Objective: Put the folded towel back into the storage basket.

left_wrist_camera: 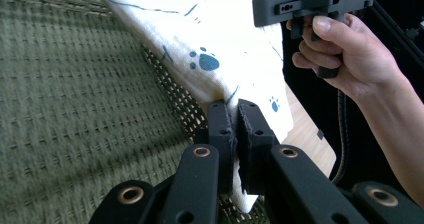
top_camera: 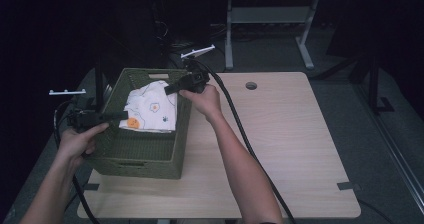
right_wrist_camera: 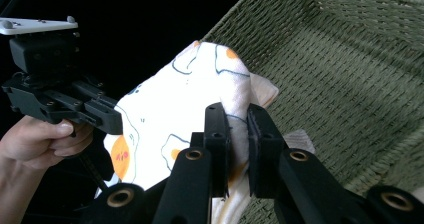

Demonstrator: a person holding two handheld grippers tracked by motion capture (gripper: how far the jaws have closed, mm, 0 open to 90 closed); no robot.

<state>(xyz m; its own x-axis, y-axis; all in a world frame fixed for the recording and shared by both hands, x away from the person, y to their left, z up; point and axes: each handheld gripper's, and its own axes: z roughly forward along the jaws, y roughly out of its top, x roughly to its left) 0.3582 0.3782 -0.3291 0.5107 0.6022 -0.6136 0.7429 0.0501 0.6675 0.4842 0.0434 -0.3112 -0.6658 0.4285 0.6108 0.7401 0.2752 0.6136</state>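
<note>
Both grippers' jaws clamped on printed cloth (top_camera: 151,106), stretched crosswise over green basket (top_camera: 145,154)

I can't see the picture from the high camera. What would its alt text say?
A person's two hand-held black grippers, left gripper and right gripper, hold a white printed cloth stretched above a green woven rectangular basket. The basket stands at the left of a light wooden table. The surroundings are dark.
</note>
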